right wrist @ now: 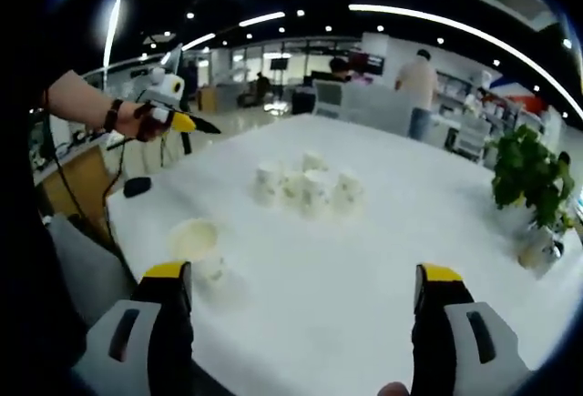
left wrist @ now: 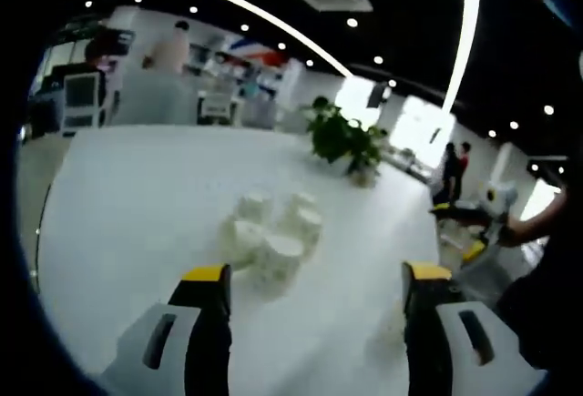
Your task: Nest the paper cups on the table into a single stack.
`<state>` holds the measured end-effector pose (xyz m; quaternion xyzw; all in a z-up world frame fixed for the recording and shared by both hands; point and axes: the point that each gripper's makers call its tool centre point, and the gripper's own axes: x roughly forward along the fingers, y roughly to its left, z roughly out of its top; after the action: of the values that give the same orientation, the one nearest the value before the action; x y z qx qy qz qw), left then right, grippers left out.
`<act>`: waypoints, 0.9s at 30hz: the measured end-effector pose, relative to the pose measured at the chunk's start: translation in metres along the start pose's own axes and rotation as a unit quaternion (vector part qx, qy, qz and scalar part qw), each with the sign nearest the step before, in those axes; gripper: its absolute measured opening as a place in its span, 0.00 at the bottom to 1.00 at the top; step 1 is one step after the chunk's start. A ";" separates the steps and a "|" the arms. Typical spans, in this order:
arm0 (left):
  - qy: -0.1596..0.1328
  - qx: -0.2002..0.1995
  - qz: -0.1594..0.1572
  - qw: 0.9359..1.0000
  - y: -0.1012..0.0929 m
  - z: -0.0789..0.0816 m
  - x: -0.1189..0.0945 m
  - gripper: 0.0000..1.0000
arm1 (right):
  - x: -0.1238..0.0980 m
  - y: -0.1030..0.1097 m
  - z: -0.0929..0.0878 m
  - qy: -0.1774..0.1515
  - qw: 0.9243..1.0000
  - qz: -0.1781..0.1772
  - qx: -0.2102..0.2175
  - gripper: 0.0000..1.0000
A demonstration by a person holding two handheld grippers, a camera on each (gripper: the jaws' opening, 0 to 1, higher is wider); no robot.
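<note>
The paper cups (left wrist: 271,233) sit as a tight cluster of upside-down cups near the middle of the white table (left wrist: 137,196), touching or nearly so, not yet nested. One upright cup (right wrist: 195,243) stands apart, nearer the table edge on the person's side; judged as the likely base for the stack, since its mouth faces up.

The left gripper (left wrist: 314,278) hangs above the table with jaws spread wide and nothing between them, the cluster just beyond its tips, so it seems lined up for a first pick. The right gripper (right wrist: 305,279) is likewise wide and empty, hovering short of the cups (right wrist: 305,187).

In the right gripper view, the left gripper shows in a hand (right wrist: 137,118) off the table's far side. A potted plant (left wrist: 344,141) stands well beyond the cluster, clear of the working area.
</note>
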<state>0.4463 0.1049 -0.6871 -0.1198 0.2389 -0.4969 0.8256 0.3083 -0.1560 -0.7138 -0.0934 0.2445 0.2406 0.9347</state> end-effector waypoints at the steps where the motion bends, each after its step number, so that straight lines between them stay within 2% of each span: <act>1: -0.002 -0.012 -0.006 1.000 0.000 0.002 0.001 0.76 | -0.001 0.001 0.000 0.000 1.000 -0.001 -0.001 1.00; 9: 0.026 -0.029 -0.022 0.999 0.021 0.003 0.022 0.78 | -0.003 0.007 -0.013 0.016 1.000 -0.013 0.003 0.99; 15: 0.037 -0.026 -0.037 0.998 0.033 0.006 0.040 0.77 | -0.004 0.005 -0.014 0.023 0.999 -0.024 0.009 0.99; 18: 0.047 -0.034 -0.042 0.997 0.044 0.001 0.050 0.76 | -0.006 0.006 -0.012 0.024 0.999 -0.028 0.011 0.99; 21: 0.042 -0.068 -0.045 0.996 0.055 0.002 0.059 0.73 | -0.008 0.008 -0.009 0.023 0.999 -0.033 0.012 0.99; 23: 0.043 -0.071 -0.039 0.996 0.066 0.001 0.066 0.71 | -0.008 0.009 -0.010 0.026 0.999 -0.033 0.015 0.98; 25: 0.047 -0.078 -0.016 0.996 0.074 0.000 0.073 0.66 | -0.007 0.013 -0.012 0.030 0.999 -0.029 0.019 0.98; 27: 0.052 -0.072 -0.024 0.996 0.075 -0.001 0.077 0.61 | -0.007 0.015 -0.012 0.032 0.999 -0.028 0.016 0.98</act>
<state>0.5332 0.0738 -0.7420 -0.1589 0.3136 -0.5034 0.7893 0.2906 -0.1491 -0.7219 -0.0928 0.2751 0.2076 0.9341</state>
